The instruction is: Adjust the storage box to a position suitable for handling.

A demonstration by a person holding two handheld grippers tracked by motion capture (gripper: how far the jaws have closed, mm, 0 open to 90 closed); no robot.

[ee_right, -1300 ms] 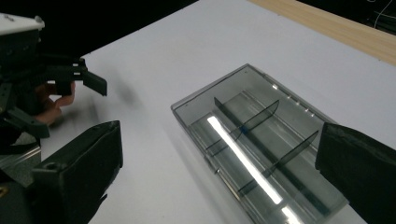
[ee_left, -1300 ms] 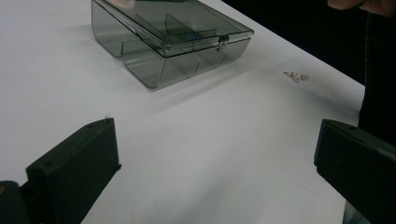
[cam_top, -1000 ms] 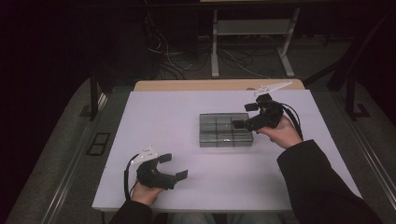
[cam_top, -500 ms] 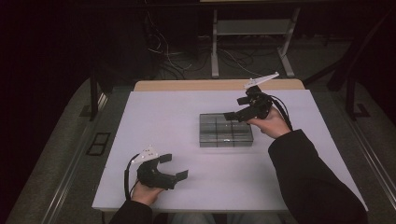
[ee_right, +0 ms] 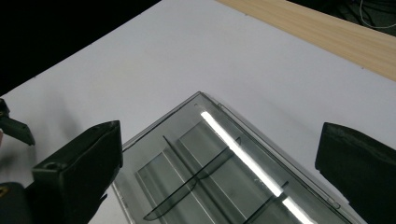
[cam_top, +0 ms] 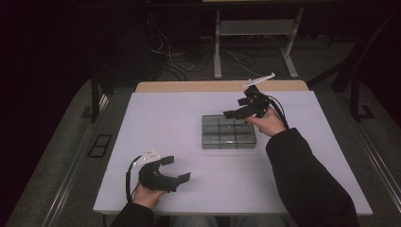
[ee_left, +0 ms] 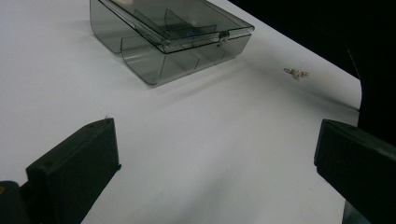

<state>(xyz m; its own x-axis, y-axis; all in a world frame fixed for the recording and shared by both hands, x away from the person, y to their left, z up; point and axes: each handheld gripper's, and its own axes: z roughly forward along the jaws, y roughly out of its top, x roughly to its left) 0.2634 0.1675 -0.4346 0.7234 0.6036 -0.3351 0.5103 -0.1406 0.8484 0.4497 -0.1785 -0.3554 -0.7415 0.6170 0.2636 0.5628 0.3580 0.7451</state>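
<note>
With the closed smoke-grey compartment box (cam_top: pixel 229 132) lying mid-surface (cam_top: pixel 165 123), the right tool (cam_top: pixel 241 109), held wide open and empty above its far right corner, is best lowered squarely, while the left tool (cam_top: pixel 176 169), equally open and empty, is kept near.

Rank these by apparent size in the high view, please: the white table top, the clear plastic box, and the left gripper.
1. white table top, by far the largest.
2. clear plastic box.
3. left gripper, a bit smaller than the box; it is nearer the camera, so this gap is unsure.
</note>
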